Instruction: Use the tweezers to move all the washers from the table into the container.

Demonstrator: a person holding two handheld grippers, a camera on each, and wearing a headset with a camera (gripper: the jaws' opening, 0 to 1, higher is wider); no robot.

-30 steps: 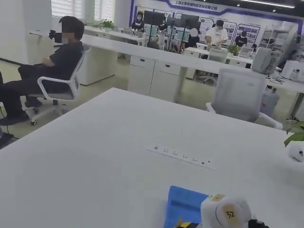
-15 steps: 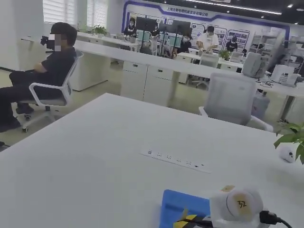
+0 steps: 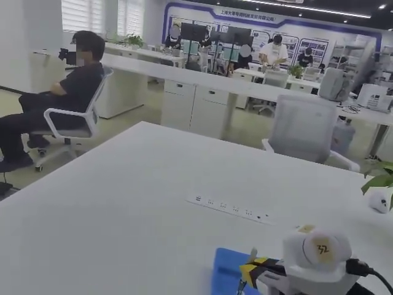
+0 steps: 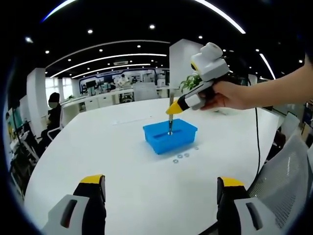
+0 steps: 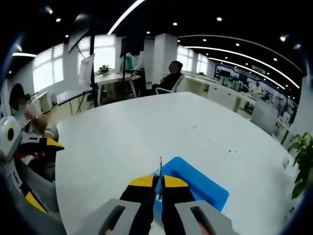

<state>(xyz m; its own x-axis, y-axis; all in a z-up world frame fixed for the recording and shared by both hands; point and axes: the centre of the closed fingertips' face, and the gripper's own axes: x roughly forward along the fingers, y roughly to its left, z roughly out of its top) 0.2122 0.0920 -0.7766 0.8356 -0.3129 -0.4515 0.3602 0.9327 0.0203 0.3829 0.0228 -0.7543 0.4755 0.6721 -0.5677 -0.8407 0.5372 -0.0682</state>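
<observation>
Though cropped by the bottom edge of the head view, right gripper clenched on the tweezers at lower right, directly over the blue container on the white table. Left gripper view: left gripper spread wide and empty along the bottom; at centre, tweezers pointing straight down into the container, held from the right by a hand; washers loose on the table just beside the container's lower right corner. Any washer between the tweezer tips too small to make out. Right gripper view: yellow-tipped jaws pressed together at bottom centre around the tweezers, container just beyond them. Likely hazard from here: a washer dropped short of the rim or flicked away, through a slackened squeeze or thin tips skidding on the smooth tabletop; equally, a nudged container scattering the washers alongside. Against the head view of half a second earlier: jaw tips higher over the container, tweezers newly visible above them, background shifted with the headset.
</observation>
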